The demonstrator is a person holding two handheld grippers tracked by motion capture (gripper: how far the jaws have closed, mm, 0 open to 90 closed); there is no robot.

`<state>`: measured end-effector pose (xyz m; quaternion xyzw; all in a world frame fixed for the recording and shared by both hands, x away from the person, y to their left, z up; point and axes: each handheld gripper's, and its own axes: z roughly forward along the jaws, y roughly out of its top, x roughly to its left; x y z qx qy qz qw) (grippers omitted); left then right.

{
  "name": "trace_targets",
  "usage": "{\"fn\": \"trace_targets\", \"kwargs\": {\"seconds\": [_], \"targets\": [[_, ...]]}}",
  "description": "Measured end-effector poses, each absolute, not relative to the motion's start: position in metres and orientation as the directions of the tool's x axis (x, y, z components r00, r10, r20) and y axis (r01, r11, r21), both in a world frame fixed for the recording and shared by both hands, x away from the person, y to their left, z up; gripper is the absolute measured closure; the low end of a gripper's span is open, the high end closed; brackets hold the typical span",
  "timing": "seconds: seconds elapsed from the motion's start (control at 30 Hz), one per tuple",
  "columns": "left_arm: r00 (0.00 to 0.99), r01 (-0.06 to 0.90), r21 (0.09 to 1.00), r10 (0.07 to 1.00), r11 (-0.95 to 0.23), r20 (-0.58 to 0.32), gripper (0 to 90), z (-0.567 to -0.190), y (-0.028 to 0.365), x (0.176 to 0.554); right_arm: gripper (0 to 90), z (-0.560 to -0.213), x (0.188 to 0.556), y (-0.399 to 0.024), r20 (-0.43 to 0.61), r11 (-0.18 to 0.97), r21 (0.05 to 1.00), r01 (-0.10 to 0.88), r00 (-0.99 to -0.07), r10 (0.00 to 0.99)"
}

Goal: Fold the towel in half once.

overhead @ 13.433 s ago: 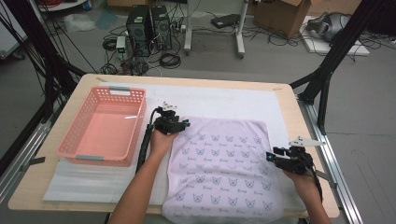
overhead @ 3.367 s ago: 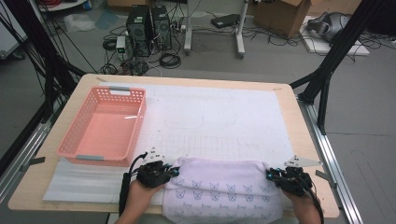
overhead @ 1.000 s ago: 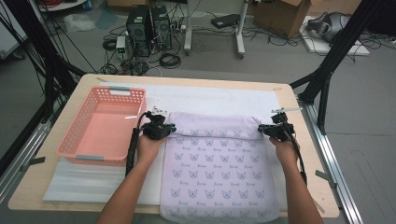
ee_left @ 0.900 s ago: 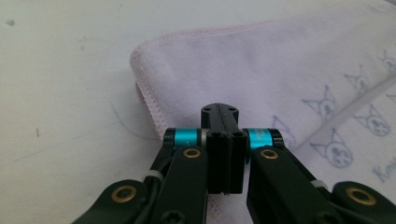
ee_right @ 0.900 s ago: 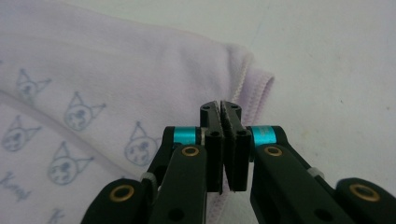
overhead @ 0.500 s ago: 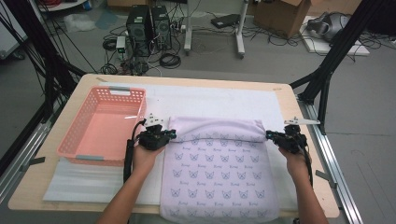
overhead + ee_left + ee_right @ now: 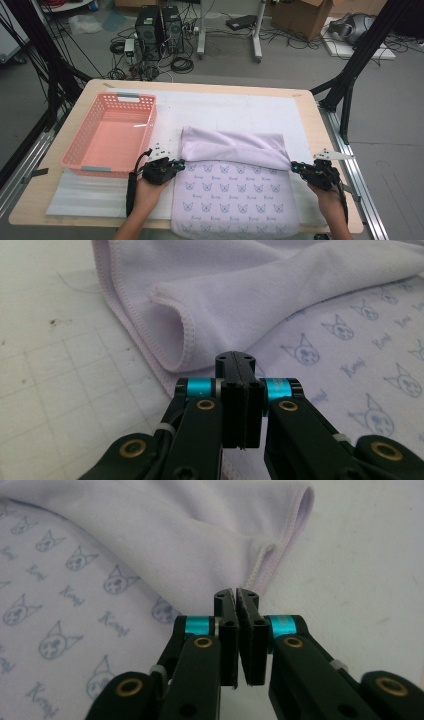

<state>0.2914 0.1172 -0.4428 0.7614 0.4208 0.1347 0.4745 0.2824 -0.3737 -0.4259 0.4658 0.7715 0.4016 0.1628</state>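
1. The left gripper is pinching the cloth at its left edge, and its jaws are squeezed tight together. In the left gripper view, the hem is folding over right at the jaw tips.
2. The right gripper is pinching the right edge the same way, with its jaws shut on the hem.
3. The cloth is lying on the near part of the table, to the right of the pink basket. Its far half is being folded toward the near side, so a soft plain roll is sitting across the middle, with the little printed faces showing nearer the person.
4. The cloth is looking soft, light and floppy. It is bending and sagging wherever nothing is holding it up.
5. It is probably not slippery, and it is not going to break.
6. The best places to hold are the stitched edges, one on each side, so the fold is staying straight.
7. Holding just one side is likely letting the other side droop and bunch up.
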Motion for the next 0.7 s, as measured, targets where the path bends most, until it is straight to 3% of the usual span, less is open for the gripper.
{"fn": "trace_targets", "kwargs": {"seconds": [0.07,0.1,0.2,0.3,0.5,0.57,0.6,0.67,0.7], "targets": [[0.59,0.514,0.844,0.777,-0.153,-0.218,68.0,-0.439,0.121,0.294,69.0,-0.426,0.282,-0.376,0.122,0.223,0.779,0.586,-0.491,0.863],[0.589,0.504,0.853,0.777,-0.137,-0.223,61.9,-0.437,0.121,0.297,66.5,-0.424,0.282,-0.378,0.143,0.192,0.787,0.586,-0.476,0.868],[0.601,0.477,0.87,0.77,-0.13,-0.214,53.7,-0.432,0.118,0.309,62.4,-0.418,0.288,-0.379,0.165,0.142,0.814,0.563,-0.459,0.873],[0.593,0.474,0.868,0.782,-0.148,-0.19,50.1,-0.434,0.112,0.325,61.4,-0.417,0.299,-0.369,0.144,0.164,0.81,0.562,-0.463,0.875],[0.579,0.515,0.84,0.792,-0.169,-0.195,54.7,-0.443,0.098,0.349,57.6,-0.422,0.333,-0.347,0.082,0.235,0.766,0.599,-0.453,0.887],[0.551,0.557,0.811,0.81,-0.178,-0.201,64.6,-0.448,0.096,0.352,59.4,-0.426,0.342,-0.343,0.069,0.256,0.743,0.618,-0.451,0.89],[0.54,0.576,0.798,0.815,-0.177,-0.21,70.0,-0.449,0.095,0.352,63.7,-0.428,0.344,-0.342,0.072,0.259,0.734,0.628,-0.451,0.89],[0.543,0.573,0.796,0.817,-0.192,-0.193,81.9,-0.449,0.095,0.35,80.8,-0.43,0.345,-0.341,0.082,0.282,0.715,0.64,-0.478,0.875],[0.548,0.568,0.798,0.816,-0.202,-0.183,83.4,-0.447,0.094,0.348,83.7,-0.431,0.343,-0.341,0.076,0.294,0.711,0.639,-0.486,0.871]]}}
